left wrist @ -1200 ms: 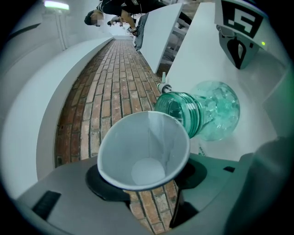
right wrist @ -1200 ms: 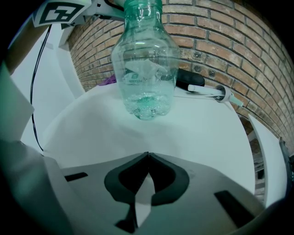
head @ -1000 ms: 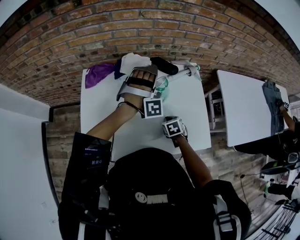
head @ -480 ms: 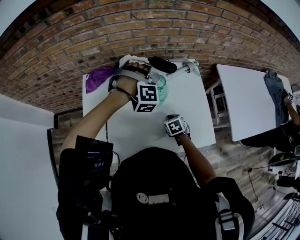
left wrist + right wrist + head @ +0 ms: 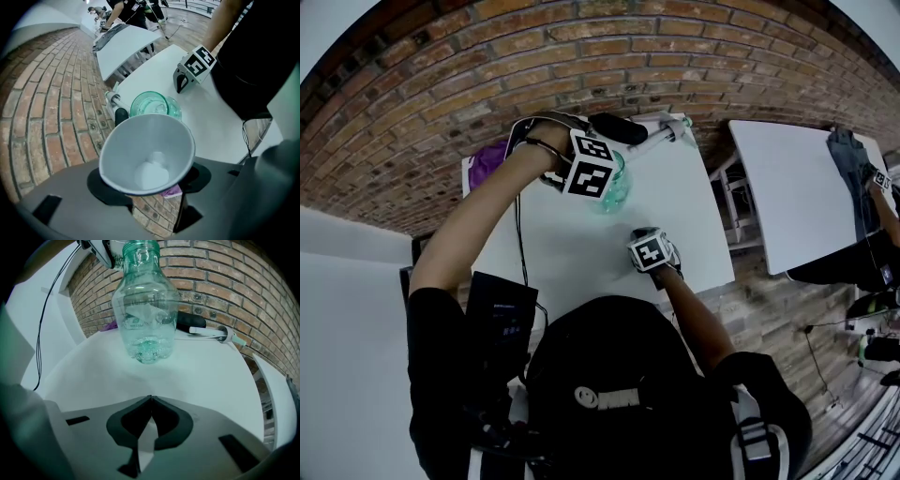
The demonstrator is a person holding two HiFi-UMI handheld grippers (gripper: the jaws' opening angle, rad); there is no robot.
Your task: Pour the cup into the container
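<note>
Brick paving surrounds the white table where a green-tinted plastic bottle stands upright. Left gripper clamps a white paper cup, tipped near the bottle's mouth; pale contents sit inside, so pouring seems barely begun. Right gripper rests clenched, empty

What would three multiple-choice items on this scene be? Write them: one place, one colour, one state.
1. The bottle stands: A on the white table; B on bricks; C in a hand-held gripper.
2. Its tint: A red; B green; C yellow.
3. The right hand-held gripper is: A open; B shut on the bottle; C shut, empty.
A: its base rests on the tabletop. B: clear greenish plastic. C: jaws meet on nothing; the left hand-held gripper holds the paper cup.
</note>
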